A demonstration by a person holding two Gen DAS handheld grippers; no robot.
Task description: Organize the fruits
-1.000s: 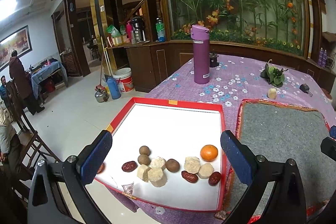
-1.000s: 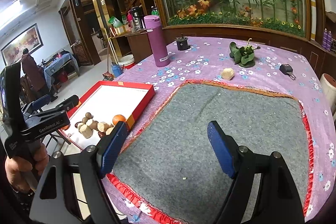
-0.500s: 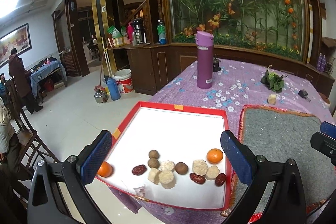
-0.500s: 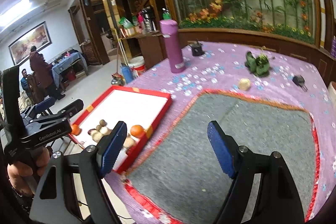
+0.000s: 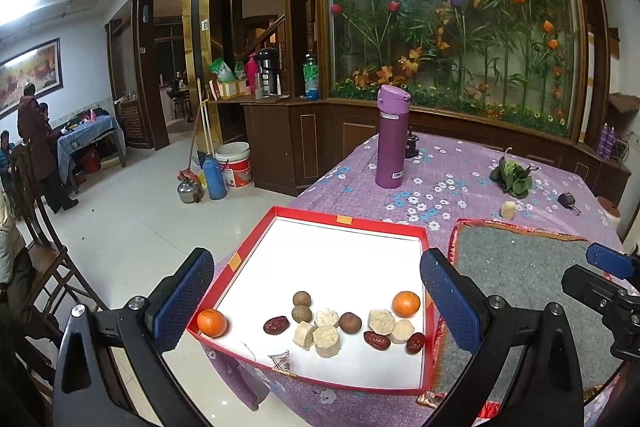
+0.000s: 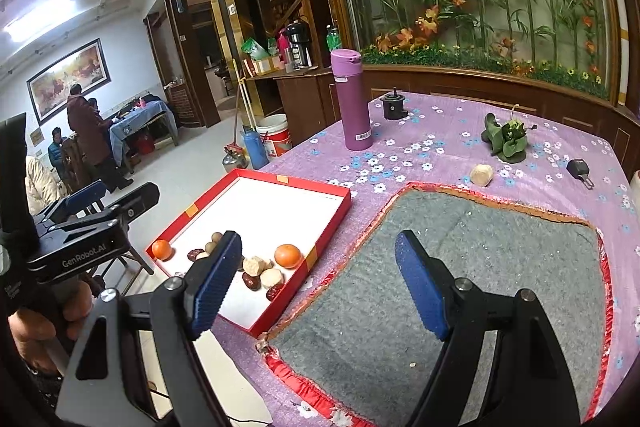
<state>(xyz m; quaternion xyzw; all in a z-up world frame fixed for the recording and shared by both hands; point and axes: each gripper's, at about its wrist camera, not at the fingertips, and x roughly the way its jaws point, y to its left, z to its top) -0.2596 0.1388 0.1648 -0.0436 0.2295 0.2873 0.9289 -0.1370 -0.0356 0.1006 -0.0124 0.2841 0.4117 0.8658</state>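
Both my claws have drawn back from the table since the earlier frames, so the shallow red cardboard tray with the white floor [image 5: 425, 235] now shows whole, lower centre of the left view. My left claw [image 5: 316, 291] hangs wide open with nothing between its blue pads, framing the fruit cluster in the tray's near end: one round orange tangerine [image 5: 212, 323] in the near-left corner just beside the left pad, a second tangerine [image 5: 406, 303] near the right wall, dark red dates [image 5: 276, 324] and pale cut chunks [image 5: 327, 337] between them. My right claw [image 6: 318, 283] (also spread and empty) hovers over the grey felt mat [image 6: 500, 247], tray at its left.
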